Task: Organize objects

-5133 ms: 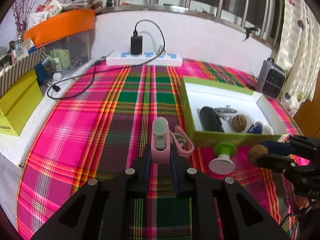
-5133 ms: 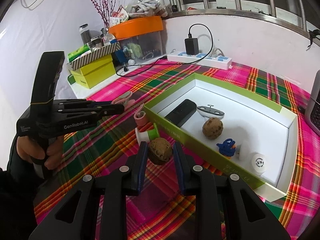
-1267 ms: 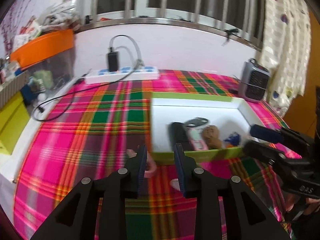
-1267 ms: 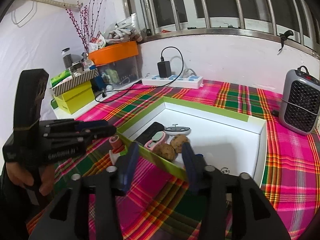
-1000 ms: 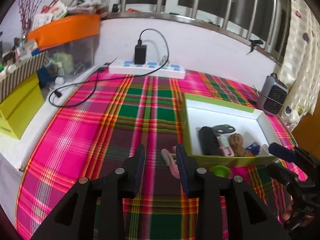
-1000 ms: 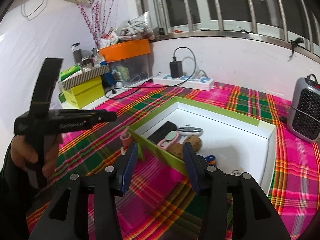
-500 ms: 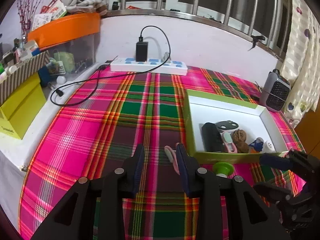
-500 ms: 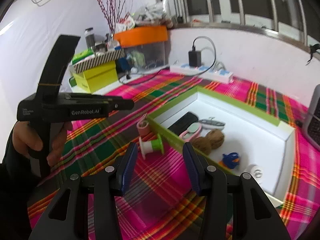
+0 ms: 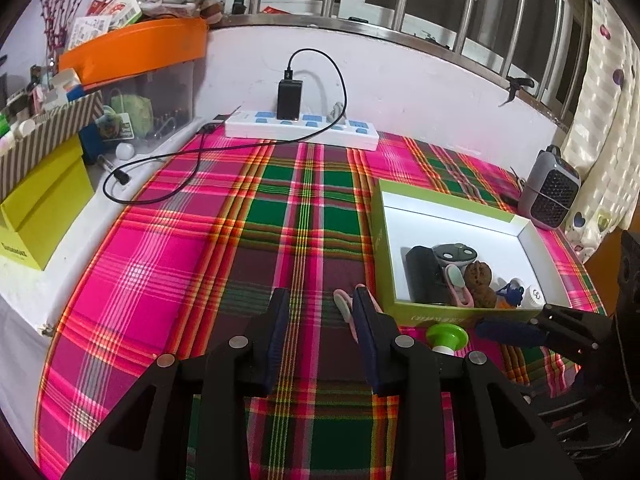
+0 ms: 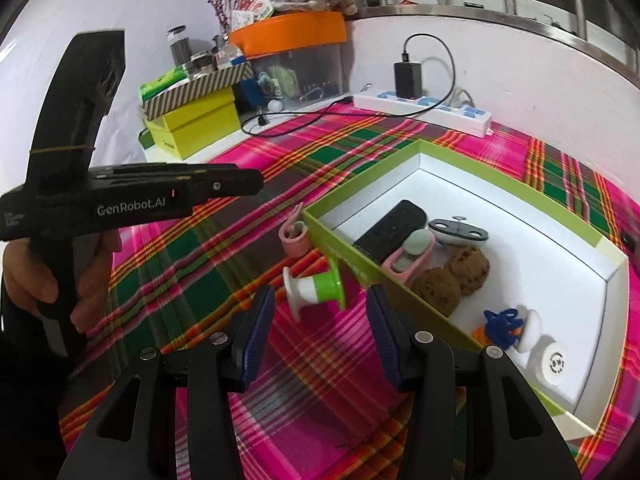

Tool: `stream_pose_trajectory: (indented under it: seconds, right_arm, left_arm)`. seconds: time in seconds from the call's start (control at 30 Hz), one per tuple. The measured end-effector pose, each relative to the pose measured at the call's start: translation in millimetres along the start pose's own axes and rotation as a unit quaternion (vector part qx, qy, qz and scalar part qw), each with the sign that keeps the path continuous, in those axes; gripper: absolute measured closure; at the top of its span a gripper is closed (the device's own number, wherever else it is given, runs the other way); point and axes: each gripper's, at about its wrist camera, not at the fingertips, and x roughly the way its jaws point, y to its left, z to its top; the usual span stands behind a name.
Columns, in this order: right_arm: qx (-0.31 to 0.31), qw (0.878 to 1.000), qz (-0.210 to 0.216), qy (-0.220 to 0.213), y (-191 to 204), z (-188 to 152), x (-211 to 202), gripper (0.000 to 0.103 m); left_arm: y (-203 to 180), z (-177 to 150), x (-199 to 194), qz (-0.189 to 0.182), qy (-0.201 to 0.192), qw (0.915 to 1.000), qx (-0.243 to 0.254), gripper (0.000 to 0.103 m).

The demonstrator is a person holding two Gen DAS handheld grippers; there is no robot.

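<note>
A green-walled white box (image 9: 460,314) (image 10: 340,250) on the plaid cloth holds a black remote (image 10: 392,230), a pink and green clip (image 10: 410,254), two walnuts (image 10: 468,266) and small items. A green and white spool (image 10: 316,290) (image 9: 446,336) lies on its side just outside the box's near wall. A pink strap (image 10: 294,236) (image 9: 344,308) lies by the box corner. My right gripper (image 10: 320,332) is open and empty, just short of the spool. My left gripper (image 9: 320,332) is open and empty, next to the pink strap.
A white power strip (image 9: 300,130) with a black charger and cable lies at the back. Yellow boxes (image 9: 36,216) and an orange-lidded bin (image 9: 132,64) stand at the left. A small grey heater (image 9: 550,192) stands at the right.
Both grippers let go: the walnut and the pink clip now lie in the box. Over the last second both grippers have come down toward the spool and the strap.
</note>
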Motion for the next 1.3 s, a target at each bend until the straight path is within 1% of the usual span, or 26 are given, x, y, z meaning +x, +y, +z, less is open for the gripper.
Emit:
stream_pose_trajectory:
  seconds: [0.13,0.33,0.4,0.43,0.47,0.67,0.87,0.97,1.1,1.23,1.3]
  right_arm:
    - [-0.019,1.000,-0.001,0.006,5.9,2.8,4.5,0.053]
    - [-0.020,1.000,-0.012,0.019,5.9,7.7,14.9,0.052]
    - [-0.021,1.000,-0.013,0.017,6.7,8.2,14.3,0.053]
    - [-0.021,1.000,-0.013,0.012,7.3,8.1,12.9,0.058]
    - [-0.020,1.000,-0.013,0.010,7.8,7.5,11.9,0.068]
    - [-0.010,1.000,-0.022,0.007,4.0,2.0,5.0,0.069]
    - [0.004,1.000,-0.026,0.006,-1.0,-6.0,-4.2,0.069]
    - [0.007,1.000,-0.027,0.006,-1.8,-6.5,-4.6,0.069]
    - [0.006,1.000,-0.027,0.006,-0.8,-6.6,-4.7,0.069]
    - [0.006,1.000,-0.026,0.006,-0.2,-6.8,-5.1,0.069]
    - [0.007,1.000,-0.027,0.006,-0.2,-7.1,-5.2,0.069]
  left_arm:
    - [-1.1,-0.4,1.0,-0.003,0.003,1.0000,0.001,0.072]
    - [-4.5,-2.4,4.9,-0.007,0.012,0.9999,0.008,0.072]
    - [-4.1,-2.6,5.9,-0.010,0.014,0.9998,0.008,0.072]
    - [-4.1,-2.7,6.5,-0.012,0.015,0.9998,0.007,0.072]
    - [-4.2,-3.0,6.9,-0.013,0.016,0.9998,0.006,0.072]
    - [-10.0,-5.8,10.9,-0.029,0.026,0.9991,0.016,0.071]
    - [-27.2,-9.9,11.2,-0.056,0.029,0.9966,0.053,0.059]
    - [-31.8,-13.6,21.1,-0.048,0.046,0.9957,0.065,0.059]
    - [-27.8,-16.9,35.9,-0.031,0.069,0.9955,0.057,0.059]
    - [-21.1,-16.7,39.7,-0.012,0.068,0.9966,0.044,0.059]
    - [-15.4,-15.7,41.3,0.006,0.068,0.9971,0.033,0.059]
